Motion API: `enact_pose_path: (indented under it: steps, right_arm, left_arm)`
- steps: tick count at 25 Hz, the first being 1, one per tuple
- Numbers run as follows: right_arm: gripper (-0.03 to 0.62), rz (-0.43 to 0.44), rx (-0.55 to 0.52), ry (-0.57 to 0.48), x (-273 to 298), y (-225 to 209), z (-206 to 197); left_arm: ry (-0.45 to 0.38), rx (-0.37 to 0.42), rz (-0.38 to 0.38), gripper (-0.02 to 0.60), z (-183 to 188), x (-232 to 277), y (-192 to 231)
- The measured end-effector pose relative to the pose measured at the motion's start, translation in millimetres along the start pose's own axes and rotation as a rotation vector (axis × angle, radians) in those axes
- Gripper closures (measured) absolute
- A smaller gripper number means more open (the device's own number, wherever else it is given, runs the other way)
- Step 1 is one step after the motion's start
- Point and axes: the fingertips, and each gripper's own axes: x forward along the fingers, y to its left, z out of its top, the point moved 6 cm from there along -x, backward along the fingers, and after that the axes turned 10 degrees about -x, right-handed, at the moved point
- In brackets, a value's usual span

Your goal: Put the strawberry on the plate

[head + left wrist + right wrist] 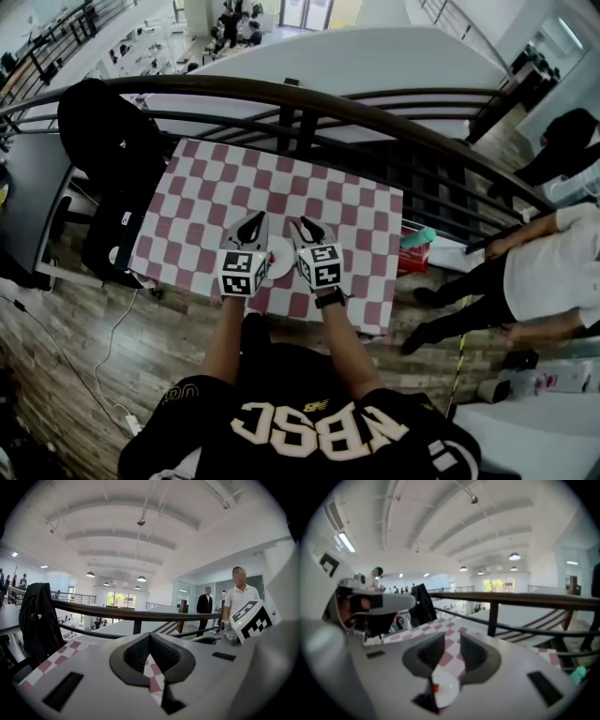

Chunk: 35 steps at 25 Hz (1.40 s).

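A small white plate (280, 255) lies on the pink-and-white checkered table (216, 187), near its front edge. In the right gripper view the plate (447, 688) shows just below the jaws, with a red bit on its left edge, seemingly the strawberry (435, 689). In the head view the strawberry cannot be made out. My right gripper (306, 226) (452, 639) hovers over the plate's right side, open, with nothing but cloth showing between the pads. My left gripper (252, 218) (150, 637) hangs at the plate's left, its tips together and empty.
A black jacket (108, 141) hangs on a chair at the table's left. A dark railing (328, 103) curves behind the table's far edge. A red box (412, 255) sits on the floor at the right, near people (553, 272).
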Motion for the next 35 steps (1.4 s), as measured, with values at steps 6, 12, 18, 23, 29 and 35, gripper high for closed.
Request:
enact_pose_path:
  steps: [6, 12, 18, 23, 29, 35]
  right_arm:
    - [0.549, -0.041, -0.015, -0.212, -55, -8, 59]
    - [0.568, -0.069, -0.03, -0.343, -109, -14, 94]
    - [0.576, -0.083, -0.042, -0.374, -148, -17, 91]
    - [0.576, -0.093, -0.035, -0.369, -165, -19, 74]
    - [0.576, -0.092, -0.05, -0.387, -177, -18, 71]
    - [0.576, -0.096, -0.057, -0.395, -178, -21, 71]
  left_arm:
    - [-0.125, 0.033, -0.018, 0.569, 45, -25, -37]
    - [-0.217, 0.075, -0.017, 0.569, 76, -50, -70]
    - [-0.291, 0.105, -0.052, 0.569, 85, -73, -112]
    - [-0.266, 0.108, -0.054, 0.569, 66, -78, -129]
    - [-0.254, 0.098, -0.039, 0.569, 53, -82, -136]
    - [-0.251, 0.094, -0.03, 0.569, 52, -80, -138]
